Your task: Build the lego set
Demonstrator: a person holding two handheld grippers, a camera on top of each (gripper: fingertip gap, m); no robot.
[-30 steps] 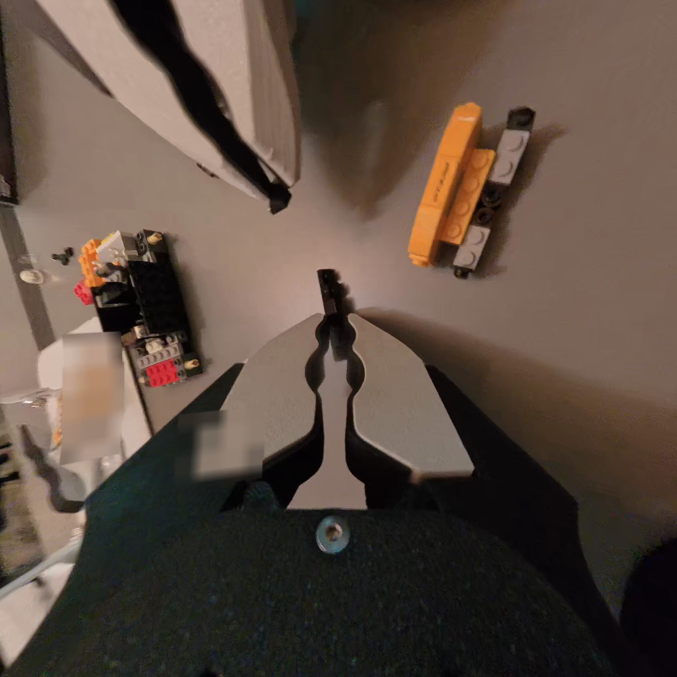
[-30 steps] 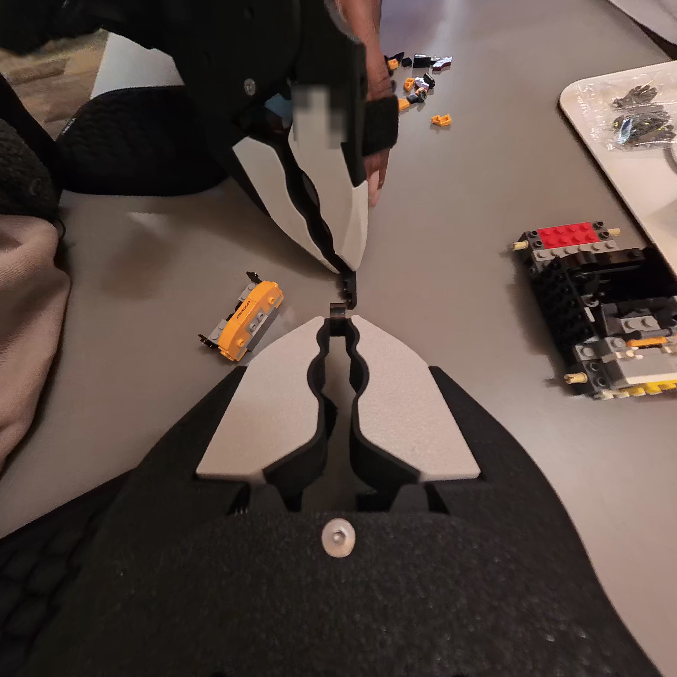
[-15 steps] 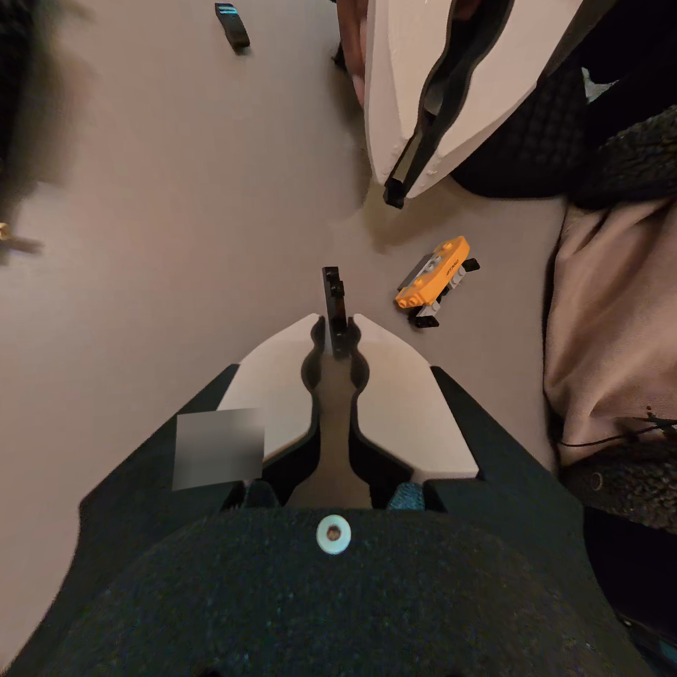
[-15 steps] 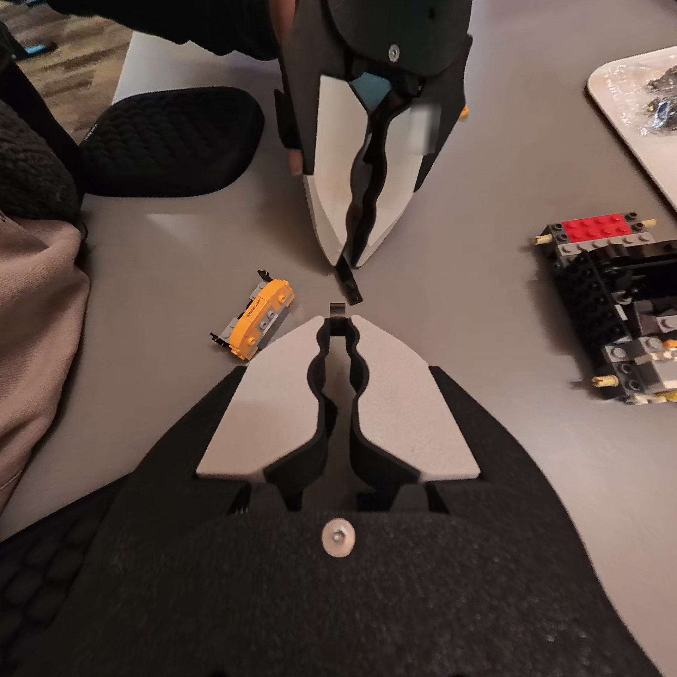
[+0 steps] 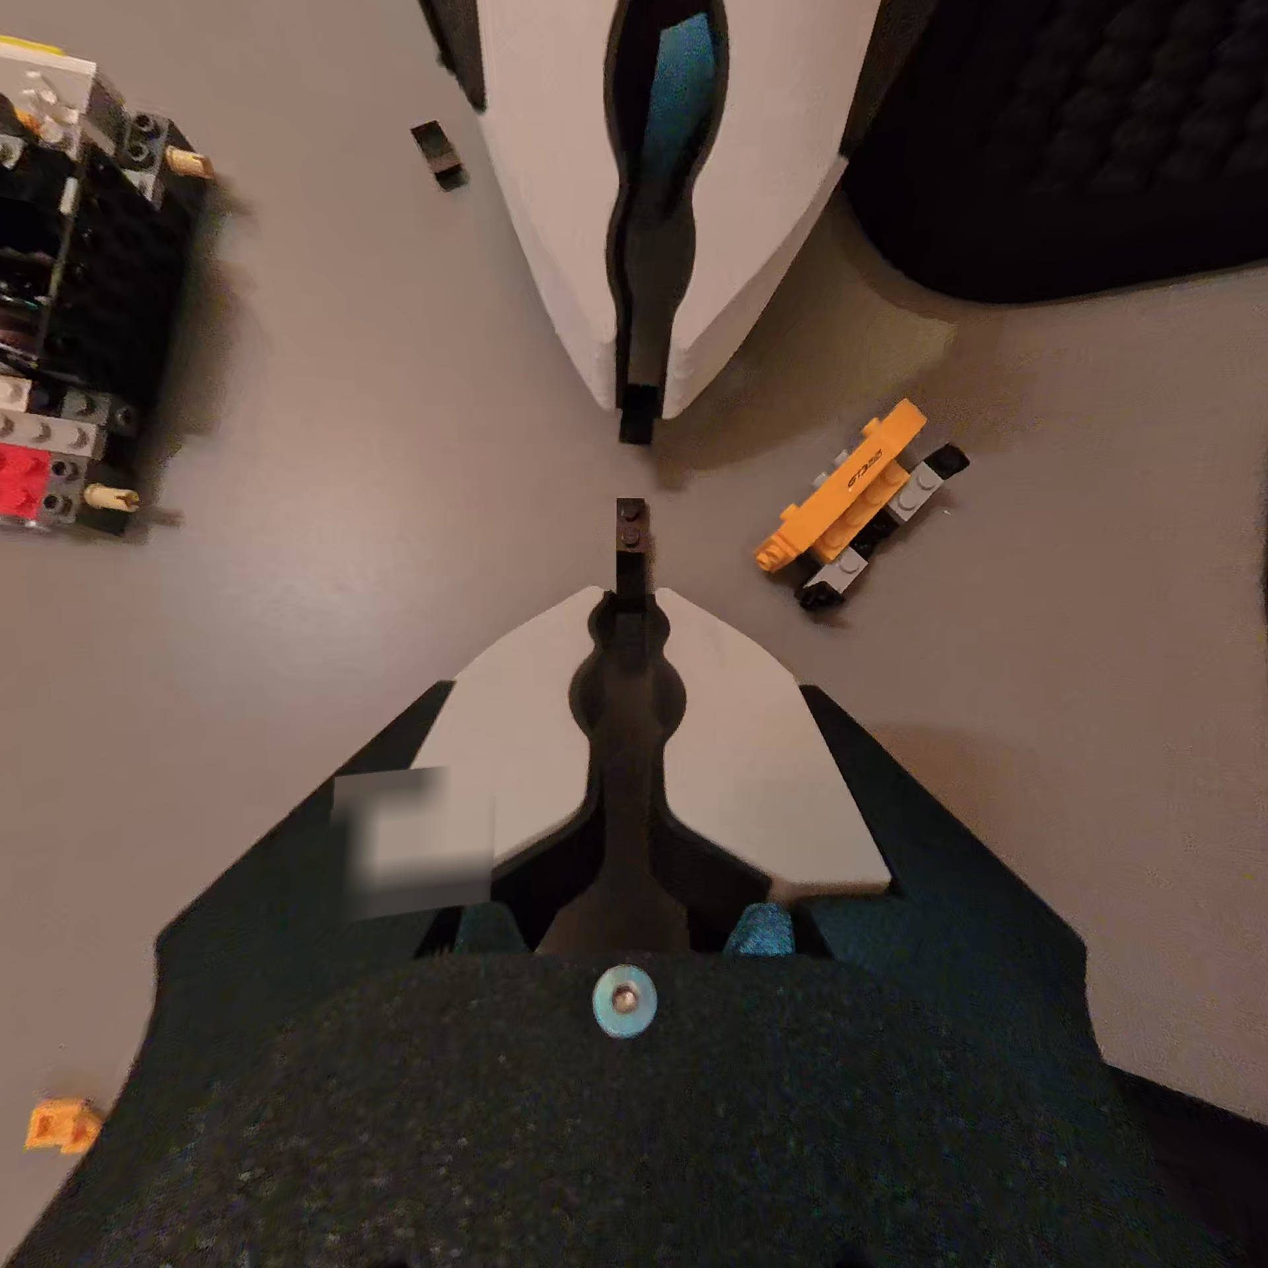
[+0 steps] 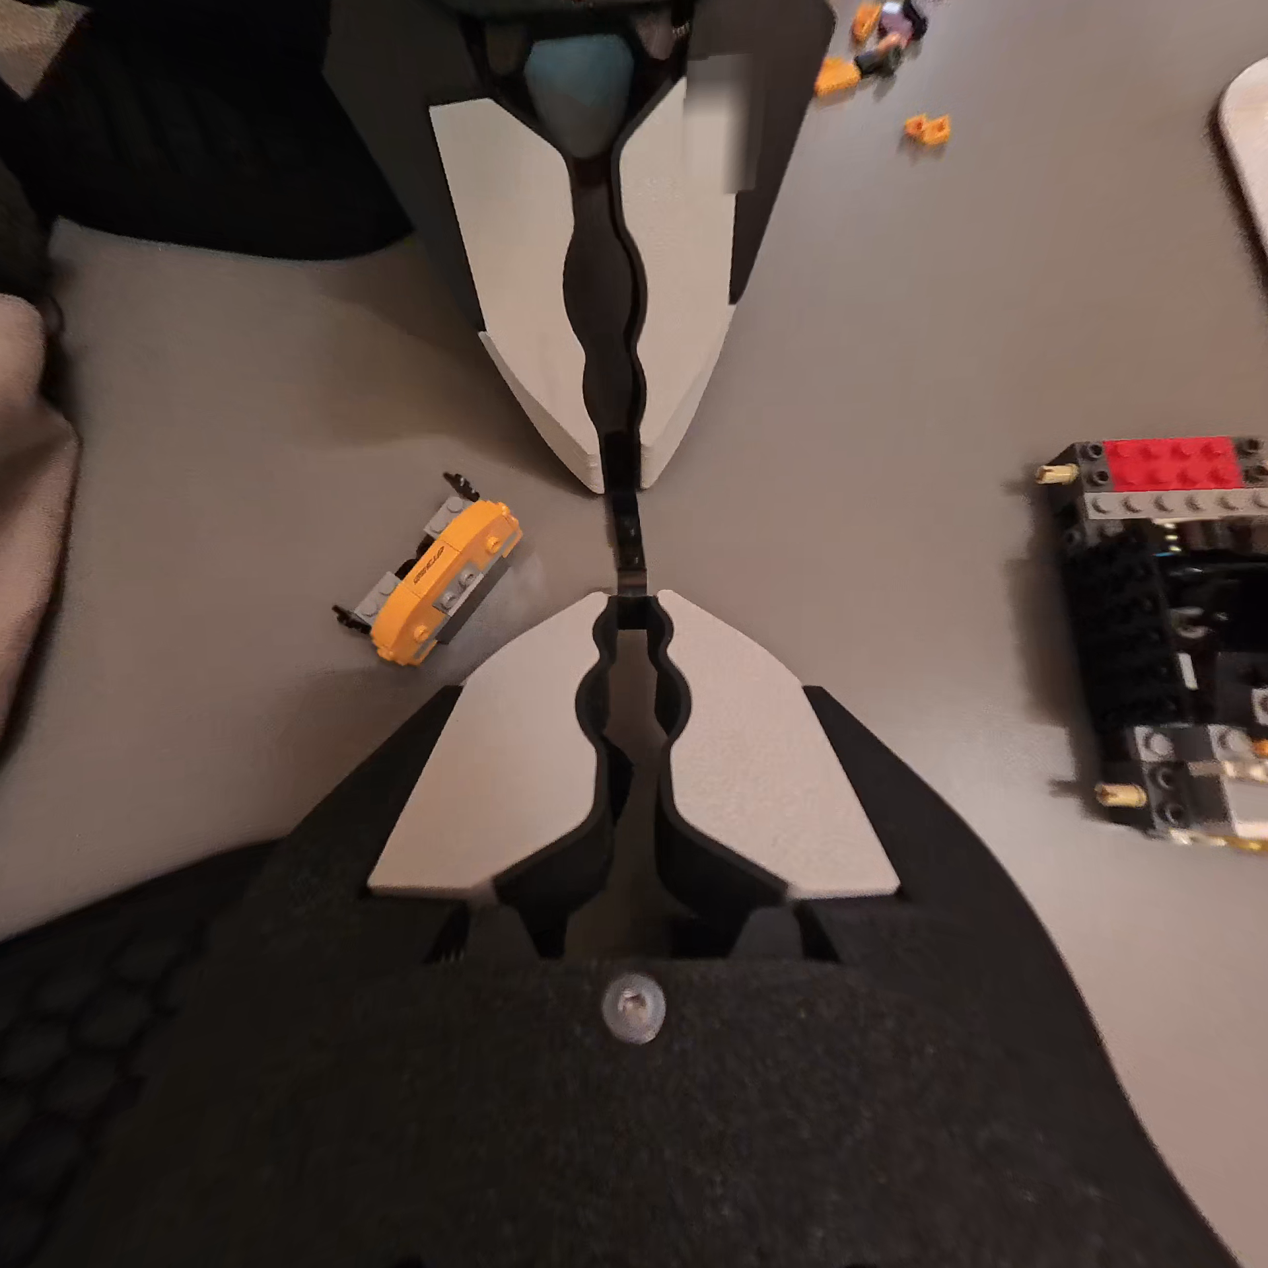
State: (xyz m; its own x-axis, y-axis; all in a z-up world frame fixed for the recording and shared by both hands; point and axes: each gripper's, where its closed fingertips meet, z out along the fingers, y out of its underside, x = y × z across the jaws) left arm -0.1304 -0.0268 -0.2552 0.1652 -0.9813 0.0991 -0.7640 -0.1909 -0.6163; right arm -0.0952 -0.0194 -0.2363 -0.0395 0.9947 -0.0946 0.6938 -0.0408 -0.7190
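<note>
My left gripper (image 5: 631, 593) is shut on a thin black studded Lego piece (image 5: 631, 532) that sticks out past its tips. My right gripper (image 6: 631, 598) is shut on a small black Lego piece (image 6: 631, 611). The two grippers face each other tip to tip above the grey table. In the left wrist view a small gap shows between the thin piece and the right gripper's small black piece (image 5: 636, 422). In the right wrist view the thin piece (image 6: 628, 528) reaches almost to my right tips. I cannot tell whether the two pieces touch.
An orange and grey sub-assembly (image 5: 854, 501) (image 6: 439, 583) lies on the table beside the tips. The black car chassis with a red plate (image 6: 1166, 617) (image 5: 68, 309) stands to one side. Loose small pieces (image 6: 885, 58), an orange bit (image 5: 62, 1125), a black brick (image 5: 439, 154) and a white tray edge (image 6: 1252, 137) lie farther off. Some 5 cm of space lies between my two pairs of fingers. The black brick (image 5: 439, 154) is about 9 cm from my right fingertips.
The left gripper has swung round to face the right gripper head-on. The two black pieces have come closer, end to end. Both grips are unchanged.
</note>
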